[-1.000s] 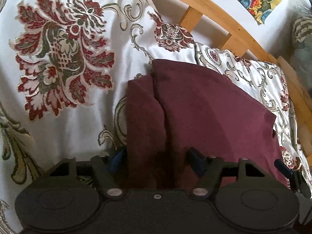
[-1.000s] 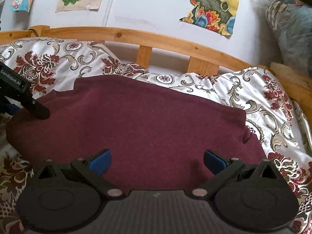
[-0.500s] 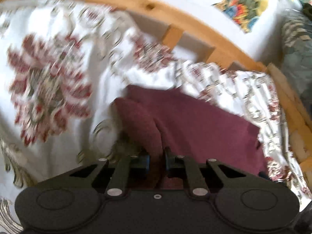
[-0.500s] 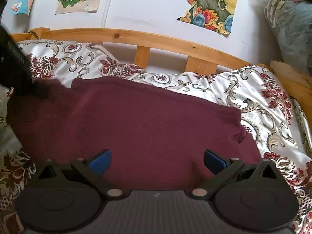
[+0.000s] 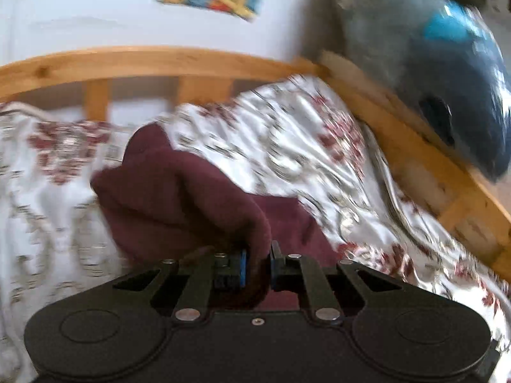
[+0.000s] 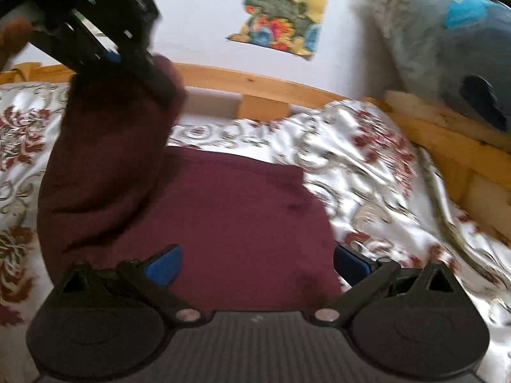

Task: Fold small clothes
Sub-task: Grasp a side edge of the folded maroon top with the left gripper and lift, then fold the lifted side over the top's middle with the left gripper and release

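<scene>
Left gripper (image 5: 257,266): jaws have just been closing and now pinch a thick fold of the maroon garment (image 6: 230,223). In the right wrist view it is raised at upper left (image 6: 134,60), with cloth hanging from it in a soft column.

Lifted edge: the garment's left side is drawn up off the bedspread (image 6: 367,166) and carried toward the middle. My reading: a fold across, left over right.

Garment, position: the rest lies flat on the floral bedspread, just in front of the right gripper, its far edge toward the wooden bed rail (image 6: 255,83).

Handling, judged: soft, limp knit, fairly thick. It drapes and bunches instead of holding a line. Light enough for one pinch. Not slippery itself, but the satin-looking cover beneath may let it slide.

Where to grip, judged: at an edge or corner, taking both layers in the pinch. A mid-panel grab only gathers a hump.

Right gripper (image 6: 257,266): jaws spread wide, blue pads apart, nothing between them. It hovers low over the near edge of the flat part, the right corner beside its right pad.

Far right: a blue-grey bundle (image 6: 447,48) past the rail, blurred, not part of the job.
</scene>
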### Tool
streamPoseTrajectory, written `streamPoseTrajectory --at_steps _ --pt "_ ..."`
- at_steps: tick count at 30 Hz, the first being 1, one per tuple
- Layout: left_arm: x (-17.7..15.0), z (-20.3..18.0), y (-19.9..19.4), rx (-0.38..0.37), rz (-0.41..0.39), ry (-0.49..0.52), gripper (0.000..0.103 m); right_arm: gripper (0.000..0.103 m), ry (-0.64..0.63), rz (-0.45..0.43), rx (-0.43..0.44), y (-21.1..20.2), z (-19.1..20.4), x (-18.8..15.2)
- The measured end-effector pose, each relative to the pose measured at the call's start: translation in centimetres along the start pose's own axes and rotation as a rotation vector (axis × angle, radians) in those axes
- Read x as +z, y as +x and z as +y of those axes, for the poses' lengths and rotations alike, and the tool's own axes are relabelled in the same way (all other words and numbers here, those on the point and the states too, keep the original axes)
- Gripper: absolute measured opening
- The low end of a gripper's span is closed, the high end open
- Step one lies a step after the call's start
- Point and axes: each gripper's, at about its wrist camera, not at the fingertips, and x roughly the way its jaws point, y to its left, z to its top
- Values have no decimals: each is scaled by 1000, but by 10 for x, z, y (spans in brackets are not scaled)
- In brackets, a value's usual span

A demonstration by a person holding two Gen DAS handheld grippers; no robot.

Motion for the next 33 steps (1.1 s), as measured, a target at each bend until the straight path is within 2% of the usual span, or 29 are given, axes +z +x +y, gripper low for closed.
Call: streamPoseTrajectory --at_steps 6,9,11,13,16,21,23,26,29,33 --pt "-21 -34 48 19 74 111 14 103 55 29 -36 -4 -29 -15" --pt "-25 -34 52 25 72 120 18 103 68 29 -33 -5 -34 -16" --pt "-25 -32 47 -2 68 107 22 103 63 32 -29 -5 -34 -17" --pt "-23 -31 42 -31 63 92 50 103 56 39 -28 -4 -32 -18" --pt "-24 -37 28 -57 37 97 77 103 49 46 -28 -3 -29 -17" --pt "-26 -40 -1 -90 -17 105 100 103 76 60 -23 -3 -31 -16" --pt "-27 -41 -10 -144 -34 106 102 103 90 75 -20 -2 -32 -17" --pt "-21 -49 -9 -212 2 112 102 103 109 95 -20 1 -34 -16" --pt "-19 -51 -17 -167 -15 122 102 103 152 93 5 1 -44 -16" --pt "-37 -32 -38 -80 -52 150 102 103 188 48 109 -4 -65 -6"
